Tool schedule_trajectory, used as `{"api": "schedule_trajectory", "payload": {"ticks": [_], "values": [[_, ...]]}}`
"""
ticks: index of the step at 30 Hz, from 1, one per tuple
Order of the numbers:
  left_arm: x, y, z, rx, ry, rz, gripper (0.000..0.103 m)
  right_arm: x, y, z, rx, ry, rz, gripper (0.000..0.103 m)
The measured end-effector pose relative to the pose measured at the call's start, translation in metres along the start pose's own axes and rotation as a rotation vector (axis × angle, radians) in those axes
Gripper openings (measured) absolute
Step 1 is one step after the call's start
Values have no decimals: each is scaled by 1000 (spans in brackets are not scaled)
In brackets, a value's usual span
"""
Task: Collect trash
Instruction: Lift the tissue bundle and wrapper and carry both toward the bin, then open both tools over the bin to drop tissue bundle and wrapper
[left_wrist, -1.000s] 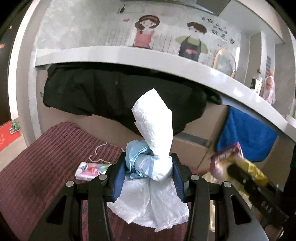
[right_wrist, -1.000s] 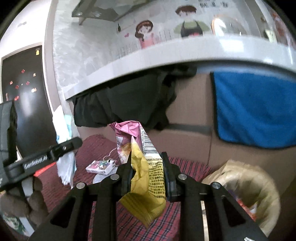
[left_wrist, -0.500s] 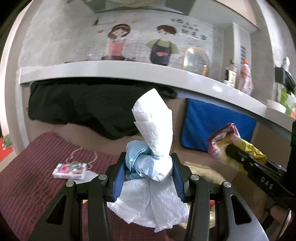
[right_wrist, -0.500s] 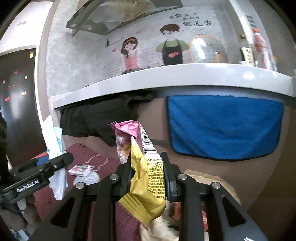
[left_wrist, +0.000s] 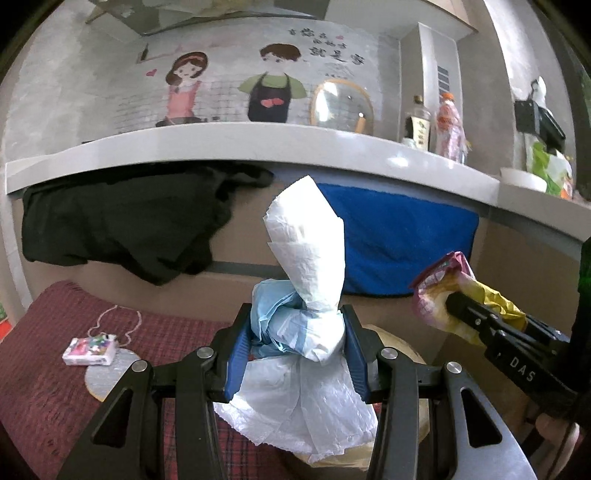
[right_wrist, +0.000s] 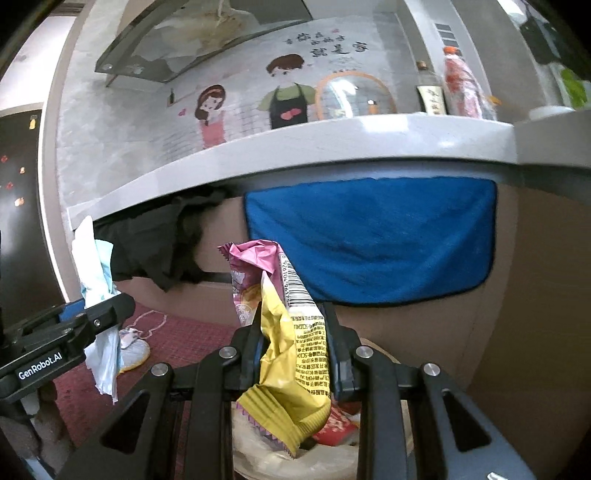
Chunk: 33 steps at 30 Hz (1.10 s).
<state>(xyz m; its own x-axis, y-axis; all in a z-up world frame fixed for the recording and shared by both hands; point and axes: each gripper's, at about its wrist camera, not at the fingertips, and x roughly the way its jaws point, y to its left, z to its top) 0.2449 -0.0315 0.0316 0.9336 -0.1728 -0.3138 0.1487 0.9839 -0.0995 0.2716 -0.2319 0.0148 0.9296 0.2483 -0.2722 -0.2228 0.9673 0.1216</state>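
Left gripper, jaws clamped on a wad of white tissue and pale blue wrap, raised before a grey counter. Right gripper, jaws pinched tight on a yellow-and-pink snack wrapper, barcode facing out, held above a beige bag already containing a red packet. Blue towel and black cloth hung from under the counter. Small floral tissue pack left lying on the maroon checked cloth, beside a loop of white cord. Bottles stood on the counter at right.
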Motion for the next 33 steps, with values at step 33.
{"api": "schedule_trajectory", "payload": {"ticks": [33], "values": [[110,-21,-52,-10,161,-101,47,59,-44,-38,51,136,-57,25]]}}
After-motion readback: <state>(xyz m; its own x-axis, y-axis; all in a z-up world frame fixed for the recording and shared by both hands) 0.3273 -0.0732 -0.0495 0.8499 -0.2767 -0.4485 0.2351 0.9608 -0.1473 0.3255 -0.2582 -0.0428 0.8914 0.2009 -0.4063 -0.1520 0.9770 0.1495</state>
